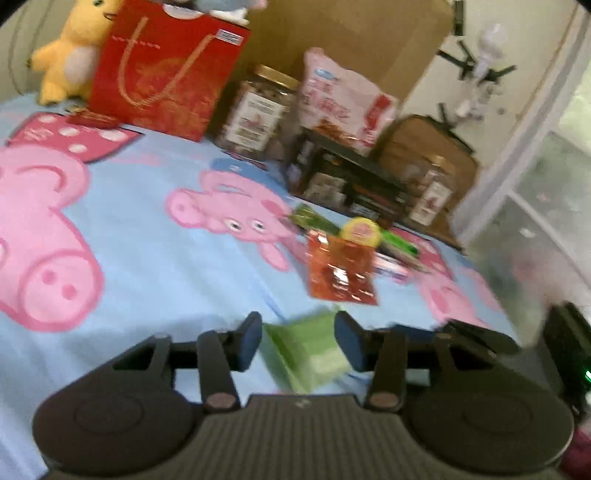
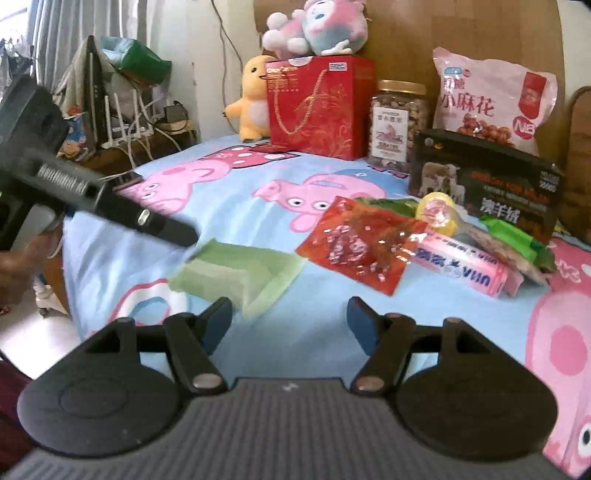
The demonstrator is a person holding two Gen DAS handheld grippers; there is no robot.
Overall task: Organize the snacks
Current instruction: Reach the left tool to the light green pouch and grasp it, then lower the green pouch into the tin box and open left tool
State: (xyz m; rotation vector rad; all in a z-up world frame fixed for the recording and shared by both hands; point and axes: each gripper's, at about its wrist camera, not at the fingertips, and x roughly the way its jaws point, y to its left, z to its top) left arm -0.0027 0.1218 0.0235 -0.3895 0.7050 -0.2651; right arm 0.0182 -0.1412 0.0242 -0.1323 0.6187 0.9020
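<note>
Pick-up step: left gripper [image 1: 298, 341] open astride the flat pale-green snack packet [image 1: 314, 354] (blurred), needs closing; right gripper [image 2: 289, 325] open, empty.

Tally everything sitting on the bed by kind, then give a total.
Plush toys: 2, yellow and pink
Gift bag: 1
Jars: 2, one by the bag, one at the far end
Boxes: 2, black and pink
Packets: 5, big pink, red, pale green, two green
Yellow cup: 1
Total: 13
</note>
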